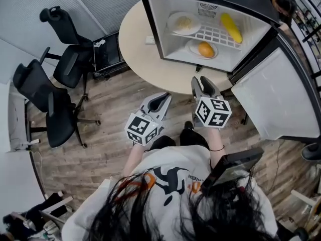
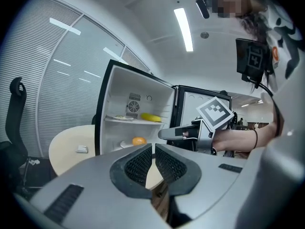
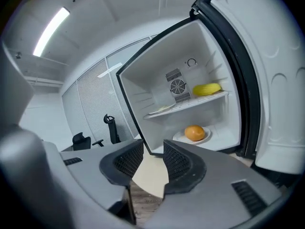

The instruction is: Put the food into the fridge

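A small fridge stands on a round, light-coloured table with its door swung wide to the right. All the food that shows is inside it. On the white wire shelf lie a plate of pale food at the left and a long yellow piece of food at the right, perhaps a corn cob or a banana; the views are too small to say which. Below the shelf, on the fridge bottom, an orange sits on a white plate. Both claws hang in front of the table edge, over the wooden floor, pointing toward the open fridge. The left claw has its jaws pressed together with nothing between them, which its own view confirms. The right claw is nearer the fridge; its jaws stand a little apart, and through the gap only table and floor show, so it pinches nothing. A small white object lies on the table left of the fridge. Two black office chairs stand well to the left.
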Motion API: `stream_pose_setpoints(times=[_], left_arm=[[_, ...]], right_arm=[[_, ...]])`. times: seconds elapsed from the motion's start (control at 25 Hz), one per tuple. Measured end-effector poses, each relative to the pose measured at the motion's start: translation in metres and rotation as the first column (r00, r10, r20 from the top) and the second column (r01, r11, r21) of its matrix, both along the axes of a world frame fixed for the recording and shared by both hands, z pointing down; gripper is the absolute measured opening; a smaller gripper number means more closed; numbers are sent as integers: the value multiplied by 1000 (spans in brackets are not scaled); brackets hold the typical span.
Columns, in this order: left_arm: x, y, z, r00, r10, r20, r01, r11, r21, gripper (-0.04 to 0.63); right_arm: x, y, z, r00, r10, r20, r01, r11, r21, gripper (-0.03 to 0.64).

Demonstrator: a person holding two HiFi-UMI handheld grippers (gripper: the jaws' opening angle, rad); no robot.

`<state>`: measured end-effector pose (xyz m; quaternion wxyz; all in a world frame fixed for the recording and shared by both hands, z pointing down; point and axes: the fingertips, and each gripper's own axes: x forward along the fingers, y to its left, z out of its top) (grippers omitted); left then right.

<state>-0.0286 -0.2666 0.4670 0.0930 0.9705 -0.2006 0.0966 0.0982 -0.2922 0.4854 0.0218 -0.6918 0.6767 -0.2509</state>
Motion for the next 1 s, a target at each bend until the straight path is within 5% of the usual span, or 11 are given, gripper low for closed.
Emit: stream_pose_setpoints(times=[0.4,1.0], left_arm=[[-35,45,0,997,67,-48,-68,998,-12,13],[-45,93,1,986,153,-72,-153,988,6,14]], right_arm=[[-43,72,-5,998,67,0,-67,998,3,81],[-70,136,-4,995,99,-28,-99,995,0,77]])
